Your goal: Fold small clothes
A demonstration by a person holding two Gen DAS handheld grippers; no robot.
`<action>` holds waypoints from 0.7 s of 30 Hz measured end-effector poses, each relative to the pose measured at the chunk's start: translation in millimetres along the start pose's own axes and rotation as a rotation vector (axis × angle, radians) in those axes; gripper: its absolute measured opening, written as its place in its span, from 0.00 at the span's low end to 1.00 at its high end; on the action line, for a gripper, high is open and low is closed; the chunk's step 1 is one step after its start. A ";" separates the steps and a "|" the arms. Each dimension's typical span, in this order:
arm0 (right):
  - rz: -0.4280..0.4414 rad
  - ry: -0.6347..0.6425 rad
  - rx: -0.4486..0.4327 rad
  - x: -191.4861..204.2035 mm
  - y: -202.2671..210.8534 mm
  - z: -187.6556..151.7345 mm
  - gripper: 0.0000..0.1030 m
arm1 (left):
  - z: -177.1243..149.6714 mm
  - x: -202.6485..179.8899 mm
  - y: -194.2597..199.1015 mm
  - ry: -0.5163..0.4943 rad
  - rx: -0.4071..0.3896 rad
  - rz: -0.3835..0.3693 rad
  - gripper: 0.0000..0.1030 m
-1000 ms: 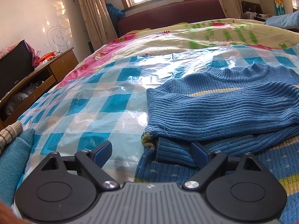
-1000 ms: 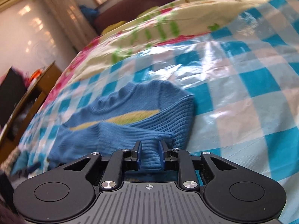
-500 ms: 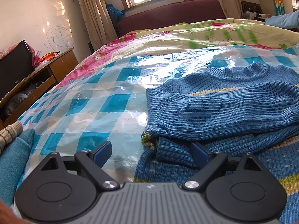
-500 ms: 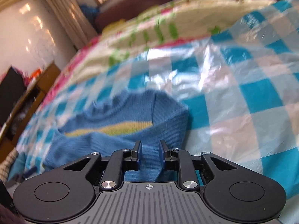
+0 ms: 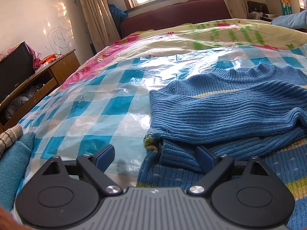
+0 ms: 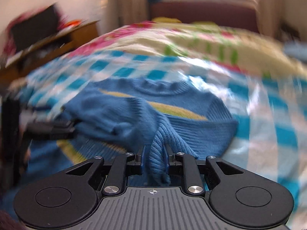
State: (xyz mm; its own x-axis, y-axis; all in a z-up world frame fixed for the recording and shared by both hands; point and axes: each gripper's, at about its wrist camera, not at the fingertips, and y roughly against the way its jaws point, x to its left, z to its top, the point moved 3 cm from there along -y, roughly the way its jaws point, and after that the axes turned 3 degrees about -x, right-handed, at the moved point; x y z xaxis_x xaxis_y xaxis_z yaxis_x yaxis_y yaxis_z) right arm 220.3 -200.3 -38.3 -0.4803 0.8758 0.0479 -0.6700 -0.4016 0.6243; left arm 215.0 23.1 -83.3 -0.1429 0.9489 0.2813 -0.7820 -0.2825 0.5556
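Observation:
A small blue knitted sweater with yellow stripes lies on the checked plastic sheet over the bed. One sleeve is folded across its chest. My left gripper is open and low at the sweater's left edge, with the folded sleeve's cuff between its fingers. My right gripper is shut on the sweater's other sleeve and holds it over the body; this view is blurred. The sweater and the left gripper also show there.
A teal cloth lies at the left front edge of the bed. A wooden TV stand is on the left beyond the bed. A dark red headboard and a window are at the far end.
My right gripper has swung left and turned with the sleeve, pulling it across the sweater's body. The left gripper has stayed still and open.

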 end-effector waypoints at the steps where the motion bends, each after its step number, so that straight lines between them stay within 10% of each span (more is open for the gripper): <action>1: 0.009 0.039 -0.002 6.8 2.0 -1.0 0.20 | -0.1 -0.1 0.1 -0.001 0.000 0.000 0.93; 21: 0.104 -0.550 0.019 -80.5 7.7 -19.3 0.36 | -0.5 -1.9 0.4 -0.011 -0.006 0.006 0.93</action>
State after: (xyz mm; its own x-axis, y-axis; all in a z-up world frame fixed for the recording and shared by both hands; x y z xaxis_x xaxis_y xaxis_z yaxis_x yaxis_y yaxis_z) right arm 242.8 -279.1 -52.4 -0.1742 0.8446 0.5063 -0.6218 -0.4930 0.6085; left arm 214.7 21.2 -84.1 -0.1408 0.9455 0.2935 -0.7846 -0.2873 0.5494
